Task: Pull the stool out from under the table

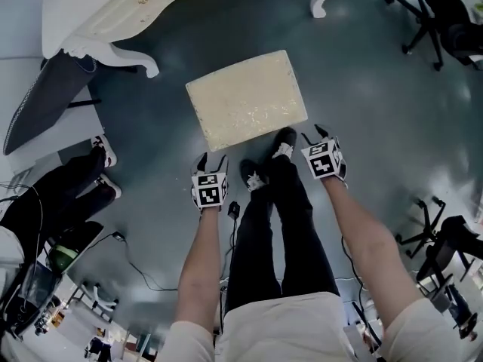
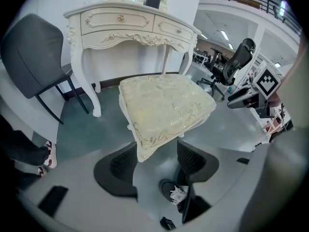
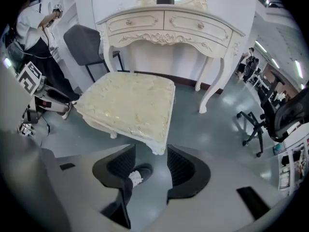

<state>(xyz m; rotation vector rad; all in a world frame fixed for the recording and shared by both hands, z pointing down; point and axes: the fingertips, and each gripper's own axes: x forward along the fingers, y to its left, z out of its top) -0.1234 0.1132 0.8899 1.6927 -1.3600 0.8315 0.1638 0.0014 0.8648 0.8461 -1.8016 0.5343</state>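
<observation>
both claws are spread and pinching nothing: the left gripper (image 2: 157, 166) and the right gripper (image 3: 150, 166) each show bare floor and a shoe (image 2: 175, 192) between their ribbed pads. the cream stool (image 1: 247, 100) stands wholly clear of the white table (image 1: 113, 13), on the person's side of it, with open floor between the two. both grippers hang farther from the table than the stool does, over its far corners (far from the table, that is) and not touching it.

judging by that gap, the pull looks done or nearly so. if more room is wanted, the sound way is to take those two corners evenly, one per claw, and draw straight away from the table so the seat does not twist. the person's feet sit just past the stool's edge on the side away from the table, so they should step back first.

only the head view gives the plan: the stool's skew to the table, the gap, and both marker cubes at once. only the gripper views show the table's front, with its drawers and curved legs, the stool's carved skirt, and how wide each claw stands. a grey chair (image 2: 29, 57) beside the table shows best from the left gripper view
</observation>
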